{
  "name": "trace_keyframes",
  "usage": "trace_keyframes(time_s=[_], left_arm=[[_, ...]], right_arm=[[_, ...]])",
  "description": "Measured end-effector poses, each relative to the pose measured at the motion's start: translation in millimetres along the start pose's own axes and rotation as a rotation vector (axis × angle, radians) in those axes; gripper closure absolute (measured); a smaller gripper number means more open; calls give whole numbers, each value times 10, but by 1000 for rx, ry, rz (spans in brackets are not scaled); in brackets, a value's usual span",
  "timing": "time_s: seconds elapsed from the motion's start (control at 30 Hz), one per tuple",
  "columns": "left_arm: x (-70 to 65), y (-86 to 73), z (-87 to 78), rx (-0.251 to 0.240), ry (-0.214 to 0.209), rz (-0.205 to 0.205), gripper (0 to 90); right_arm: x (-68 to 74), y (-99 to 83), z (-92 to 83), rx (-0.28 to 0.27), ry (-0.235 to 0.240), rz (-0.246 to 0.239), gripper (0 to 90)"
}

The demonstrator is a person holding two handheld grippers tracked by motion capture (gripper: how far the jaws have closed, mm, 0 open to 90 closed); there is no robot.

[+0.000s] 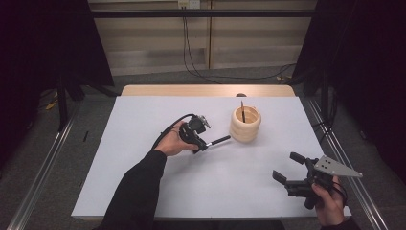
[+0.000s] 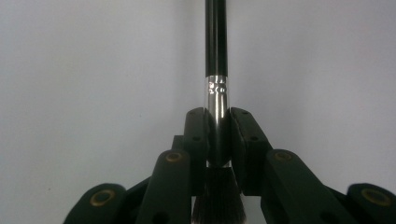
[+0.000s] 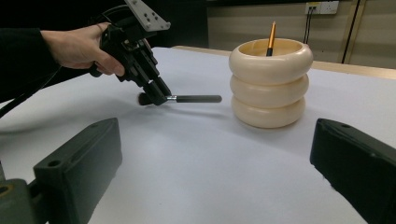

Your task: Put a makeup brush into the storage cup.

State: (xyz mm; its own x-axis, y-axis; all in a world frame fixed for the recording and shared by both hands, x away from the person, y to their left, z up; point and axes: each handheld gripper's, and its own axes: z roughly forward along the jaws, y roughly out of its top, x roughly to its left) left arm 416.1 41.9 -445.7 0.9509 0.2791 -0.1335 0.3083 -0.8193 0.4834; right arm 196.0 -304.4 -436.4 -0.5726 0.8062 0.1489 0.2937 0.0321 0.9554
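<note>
Holding a makeup brush (image 3: 187,99) level above the desk (image 1: 143,143), beside the ringed cream holder (image 1: 245,125).
We judge it light, stiff and slick: left gripper (image 2: 217,135) jaws clamp its metal ferrule, a sound hold; right gripper (image 1: 286,168) jaws stand apart.

High view looks down on the desk (image 1: 143,191) from six o'clock. Right gripper view sits low, facing the holder (image 3: 271,84) at one o'clock; both share it.
</note>
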Motion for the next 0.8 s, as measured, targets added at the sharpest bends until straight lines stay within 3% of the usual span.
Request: trace_keyframes(time_s=[0.4, 0.8], left_arm=[[-20, -93, -124, -68, 5, -26, 779], [-77, -132, -256, -171, 6, -39, 779]], right_arm=[[4, 0, -1, -4, -2, 0, 17], [4, 1, -6, -6, -3, 3, 17]])
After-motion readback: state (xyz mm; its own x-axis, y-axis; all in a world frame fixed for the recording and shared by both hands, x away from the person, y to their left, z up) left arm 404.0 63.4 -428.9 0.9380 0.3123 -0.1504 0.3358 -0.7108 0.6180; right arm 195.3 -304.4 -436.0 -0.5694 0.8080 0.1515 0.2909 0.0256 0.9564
